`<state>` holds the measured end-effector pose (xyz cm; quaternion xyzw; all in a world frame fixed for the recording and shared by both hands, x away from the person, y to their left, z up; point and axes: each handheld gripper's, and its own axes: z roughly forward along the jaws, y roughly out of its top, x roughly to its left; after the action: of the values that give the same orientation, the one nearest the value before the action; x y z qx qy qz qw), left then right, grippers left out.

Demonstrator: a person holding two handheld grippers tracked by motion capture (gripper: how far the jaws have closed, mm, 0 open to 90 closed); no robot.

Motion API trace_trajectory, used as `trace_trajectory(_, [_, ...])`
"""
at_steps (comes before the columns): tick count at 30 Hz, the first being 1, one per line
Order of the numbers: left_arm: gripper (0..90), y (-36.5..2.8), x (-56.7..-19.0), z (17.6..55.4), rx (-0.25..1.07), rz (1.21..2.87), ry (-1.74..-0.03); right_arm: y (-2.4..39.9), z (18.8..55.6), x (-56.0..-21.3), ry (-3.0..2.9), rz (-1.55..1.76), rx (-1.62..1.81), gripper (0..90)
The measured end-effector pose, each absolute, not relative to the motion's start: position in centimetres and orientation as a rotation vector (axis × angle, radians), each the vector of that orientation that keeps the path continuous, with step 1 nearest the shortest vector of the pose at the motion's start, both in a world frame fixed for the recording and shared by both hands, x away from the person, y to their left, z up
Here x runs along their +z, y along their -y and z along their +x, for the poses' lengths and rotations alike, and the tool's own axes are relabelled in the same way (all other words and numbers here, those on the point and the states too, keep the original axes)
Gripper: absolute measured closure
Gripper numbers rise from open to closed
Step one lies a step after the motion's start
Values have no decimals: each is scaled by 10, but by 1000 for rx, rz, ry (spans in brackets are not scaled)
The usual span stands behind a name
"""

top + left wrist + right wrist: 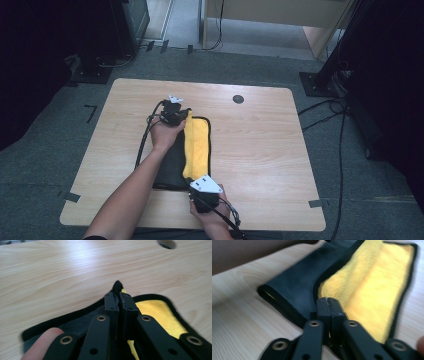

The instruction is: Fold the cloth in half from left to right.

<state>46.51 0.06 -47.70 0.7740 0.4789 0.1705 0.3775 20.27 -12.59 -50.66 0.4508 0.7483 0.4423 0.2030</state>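
Note:
A cloth, yellow (198,145) on one face and dark grey (172,162) on the other with black trim, lies partly folded on the wooden table (260,150). My left gripper (175,114) is at the cloth's far end. In the left gripper view it (118,297) is shut on a corner, and a black tip of cloth (117,285) pokes out past the jaws. My right gripper (196,181) is at the near end. In the right gripper view it (328,301) is shut on the cloth's trimmed edge, where the dark flap (297,282) lies over the yellow face (367,277).
A round cable hole (238,99) sits in the table's far right part, also seen as the hole (167,243) in the left gripper view. Bare wood lies to the cloth's right and left. Cables (340,120) and black stands are on the floor around the table.

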Motion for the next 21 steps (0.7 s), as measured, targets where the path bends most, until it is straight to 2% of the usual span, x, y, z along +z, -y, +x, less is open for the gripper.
trace_trajectory(3, [848,15,-480,464,348,1964,-1183,139,198,-510,-2066,1314,1228,900])
trace_trajectory(4, [815,18,-481,464,308,1965,-1159,142,197,-511,-2059,1326,1221,900])
trace_trajectory(6, [674,21,-481,462,287,1958,-1128,146,196,-514,-2047,1341,1205,873])
trace_trajectory(9, [591,11,-477,461,257,1906,-1141,152,196,-514,-2028,1355,1200,792])
trace_trajectory(15, [570,-29,-473,447,277,1852,-1164,164,196,-507,-1972,1306,1202,752])
trace_trajectory(21, [564,-64,-482,414,290,1840,-1190,174,204,-507,-1978,1294,1201,735])
